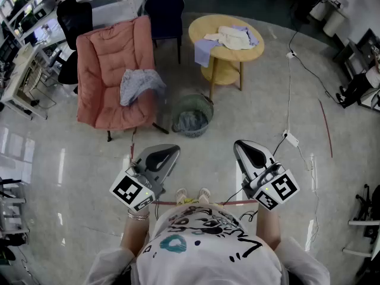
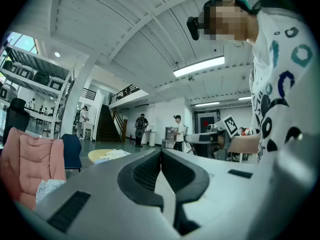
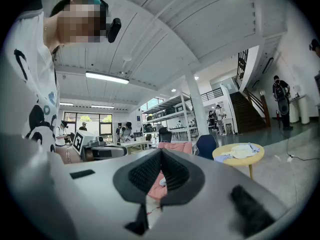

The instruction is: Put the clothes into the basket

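A grey wire basket (image 1: 193,116) stands on the floor between the chair and the table, with grey clothing inside. A grey-white garment (image 1: 141,85) lies on the seat of the pink armchair (image 1: 110,64). Pale clothes (image 1: 233,37) are heaped on the round yellow table (image 1: 252,51). My left gripper (image 1: 169,151) and right gripper (image 1: 242,146) are held level close to the person's body, well short of the basket. Both are shut with nothing between the jaws. The left gripper view shows the armchair (image 2: 30,159) and table (image 2: 107,155). The right gripper view shows the table (image 3: 239,155).
A dark blue chair (image 1: 164,10) stands behind the armchair and a black office chair (image 1: 74,19) at far left by desks. A cable (image 1: 294,88) and power strip (image 1: 290,139) lie on the floor to the right. People stand far off (image 2: 141,129).
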The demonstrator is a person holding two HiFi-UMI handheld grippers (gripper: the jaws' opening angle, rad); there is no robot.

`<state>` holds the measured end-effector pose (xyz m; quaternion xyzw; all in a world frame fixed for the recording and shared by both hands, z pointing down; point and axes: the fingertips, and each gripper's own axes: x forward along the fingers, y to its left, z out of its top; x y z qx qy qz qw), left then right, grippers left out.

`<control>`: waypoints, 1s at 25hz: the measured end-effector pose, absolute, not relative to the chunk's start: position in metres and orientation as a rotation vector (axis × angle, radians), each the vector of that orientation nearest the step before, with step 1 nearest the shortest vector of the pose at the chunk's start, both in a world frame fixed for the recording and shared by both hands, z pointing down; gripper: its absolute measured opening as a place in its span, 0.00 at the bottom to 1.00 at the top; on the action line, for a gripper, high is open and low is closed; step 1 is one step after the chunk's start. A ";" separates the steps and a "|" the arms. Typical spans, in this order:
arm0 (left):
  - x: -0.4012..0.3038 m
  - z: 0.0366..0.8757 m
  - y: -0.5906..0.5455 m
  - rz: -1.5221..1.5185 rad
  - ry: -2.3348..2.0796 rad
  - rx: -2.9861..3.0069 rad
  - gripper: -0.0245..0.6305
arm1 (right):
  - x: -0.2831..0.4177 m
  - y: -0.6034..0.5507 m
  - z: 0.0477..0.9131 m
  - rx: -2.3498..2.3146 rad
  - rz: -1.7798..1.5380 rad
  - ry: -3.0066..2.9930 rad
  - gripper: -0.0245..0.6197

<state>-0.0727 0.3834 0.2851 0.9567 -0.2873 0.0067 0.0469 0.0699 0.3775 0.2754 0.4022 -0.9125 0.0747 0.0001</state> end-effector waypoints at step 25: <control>-0.120 0.294 0.382 0.048 -0.929 2.881 0.06 | 0.037 0.375 0.269 1.243 0.279 -2.953 0.08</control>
